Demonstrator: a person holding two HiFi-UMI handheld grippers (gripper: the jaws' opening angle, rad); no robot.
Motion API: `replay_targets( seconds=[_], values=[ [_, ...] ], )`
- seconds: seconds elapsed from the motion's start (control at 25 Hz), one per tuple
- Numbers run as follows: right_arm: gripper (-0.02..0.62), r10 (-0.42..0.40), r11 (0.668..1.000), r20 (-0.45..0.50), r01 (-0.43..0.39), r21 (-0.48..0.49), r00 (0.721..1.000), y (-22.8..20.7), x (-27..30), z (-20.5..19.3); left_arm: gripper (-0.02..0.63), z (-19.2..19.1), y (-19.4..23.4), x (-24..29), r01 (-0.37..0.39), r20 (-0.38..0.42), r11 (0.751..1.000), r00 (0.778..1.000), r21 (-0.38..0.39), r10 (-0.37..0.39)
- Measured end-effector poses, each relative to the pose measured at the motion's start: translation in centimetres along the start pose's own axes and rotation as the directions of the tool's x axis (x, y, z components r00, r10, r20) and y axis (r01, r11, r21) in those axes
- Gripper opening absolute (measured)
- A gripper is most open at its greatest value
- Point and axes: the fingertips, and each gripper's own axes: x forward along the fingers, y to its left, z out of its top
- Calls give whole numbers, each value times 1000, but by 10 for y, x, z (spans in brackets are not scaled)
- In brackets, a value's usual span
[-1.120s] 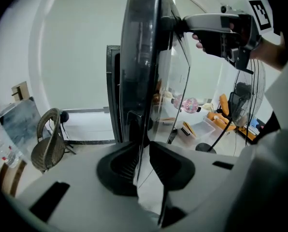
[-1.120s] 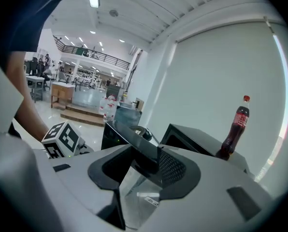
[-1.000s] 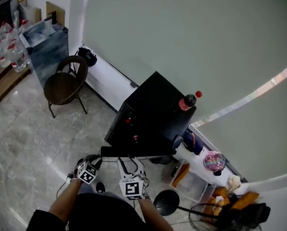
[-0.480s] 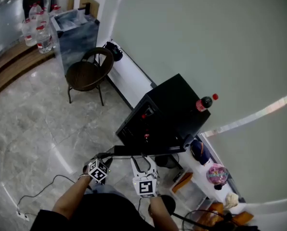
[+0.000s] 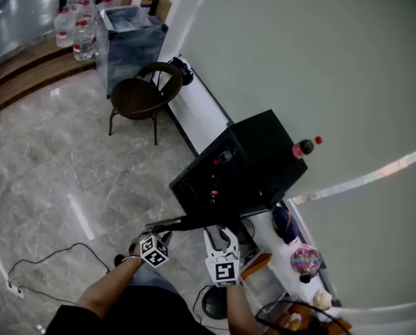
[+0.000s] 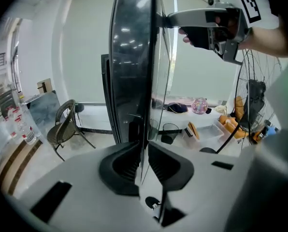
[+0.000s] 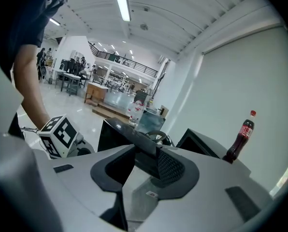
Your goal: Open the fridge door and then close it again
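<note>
Door edge (image 6: 132,71) between left fingers (image 6: 126,164) escapes head view.

I recorded a brown chair (image 5: 139,96) at the far left, just beside a white ledge (image 5: 202,114) along the wall. Farther left stood a blue-grey cabinet (image 5: 128,44) and water bottles (image 5: 75,30). A cola bottle (image 5: 302,147) stood upright at right. A black cable (image 5: 12,285) lay on the near-left floor (image 5: 54,166).
</note>
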Motion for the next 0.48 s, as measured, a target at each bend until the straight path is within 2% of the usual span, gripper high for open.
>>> replay_targets(
  seconds=[0.28,0.48],
  values=[
    [129,66,998,20,-66,-10,998,5,-16,-9,51,-7,-25,-4,-19,0,1000,1000,-12,19],
    [143,145,988,41,-142,-64,989,7,-26,-16,49,-13,-43,-2,-49,-23,998,999,-30,48]
  ],
)
